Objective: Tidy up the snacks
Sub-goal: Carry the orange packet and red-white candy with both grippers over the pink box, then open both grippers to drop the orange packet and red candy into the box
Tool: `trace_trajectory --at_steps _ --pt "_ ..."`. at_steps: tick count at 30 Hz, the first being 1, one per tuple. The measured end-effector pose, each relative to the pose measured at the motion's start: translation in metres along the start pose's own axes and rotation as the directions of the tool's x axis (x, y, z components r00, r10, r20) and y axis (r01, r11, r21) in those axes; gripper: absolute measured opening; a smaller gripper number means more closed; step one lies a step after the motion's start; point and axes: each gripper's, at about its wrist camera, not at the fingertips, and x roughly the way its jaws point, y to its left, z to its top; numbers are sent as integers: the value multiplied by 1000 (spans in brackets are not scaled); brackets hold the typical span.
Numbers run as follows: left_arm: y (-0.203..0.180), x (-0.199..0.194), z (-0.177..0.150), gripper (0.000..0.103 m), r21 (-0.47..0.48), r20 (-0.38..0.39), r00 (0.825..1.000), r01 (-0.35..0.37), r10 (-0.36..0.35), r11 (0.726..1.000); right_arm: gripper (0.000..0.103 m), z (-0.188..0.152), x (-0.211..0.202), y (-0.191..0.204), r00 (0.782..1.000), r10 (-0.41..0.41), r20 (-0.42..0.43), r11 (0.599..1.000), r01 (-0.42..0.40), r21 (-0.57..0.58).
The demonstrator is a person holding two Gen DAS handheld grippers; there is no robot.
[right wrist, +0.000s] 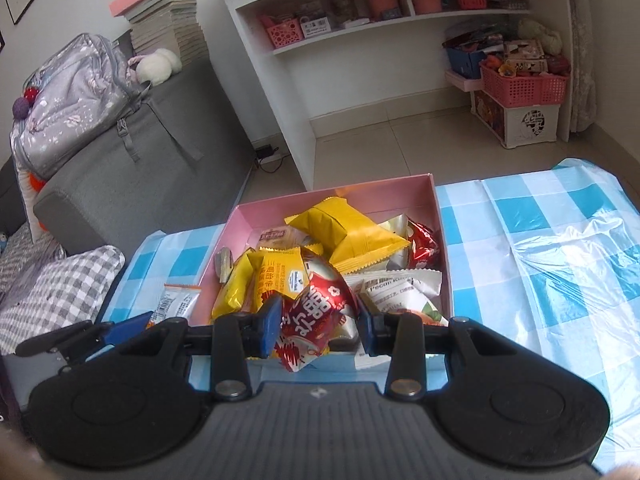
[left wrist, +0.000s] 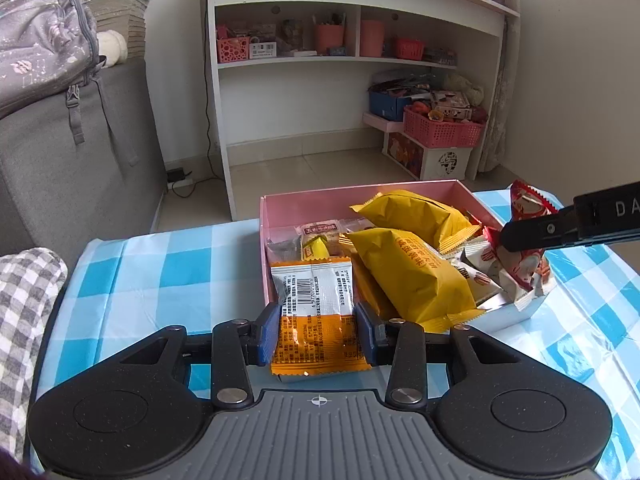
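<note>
Closest to the left camera, the left gripper (left wrist: 316, 330) has its two blue pads squeezed on the sides of an orange and white snack pack (left wrist: 316, 312). That pack stands up on its long side, with its top end poking over the near wall of the pink box (left wrist: 320, 196). It looks as if it hangs just above the near left corner of the box, but I cannot tell if it touches the wall.

Over on the other side, the right gripper (right wrist: 316, 330) has a red snack pack (right wrist: 316, 316) between its pads. Those pads are partly open. The pack fills the gap, so it looks held. It sits at the near edge of the box, a bit to the right of the orange and white pack. Its long side points away from the gripper, into the box.

Inside the box there are already lots of snacks. Two big yellow bags (left wrist: 416, 240) lie in the middle, with small white packs (right wrist: 400, 284) at the near right corner. All around the box is a blue checked tablecloth (left wrist: 152, 280).

Both packs are almost at the box already. I think each one just needs to go a little forward and down, then be let go. My guess is the left corner has more room for a pack to drop in.
</note>
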Motion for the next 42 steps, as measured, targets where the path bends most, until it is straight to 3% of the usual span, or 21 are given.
trace_trajectory --at_steps 5,11,19,23,28,33,42 --pt "2 23 6 38 -52 -18 1000 12 -13 999 36 19 20 -3 1000 -17 4 1000 17 -9" --pt "0 42 5 38 -56 -32 999 11 -12 998 36 24 44 8 994 -104 -22 984 99 -147" --pt "2 47 9 41 -52 -27 1000 12 -14 999 37 21 55 12 993 -107 -57 981 96 -167" --pt "5 42 11 53 -55 -38 999 18 -20 998 55 24 47 14 992 -117 -43 979 108 -170" --pt "2 26 9 65 -38 -44 999 11 -13 999 61 25 29 15 992 -123 -31 980 116 -160" --pt "-4 5 3 68 21 -52 999 -11 12 1000 70 18 7 12 990 -138 -12 975 133 -175" --pt "-9 -30 -13 79 59 -56 998 -38 41 998 77 -2 -20 -6 984 -177 -5 972 174 -157"
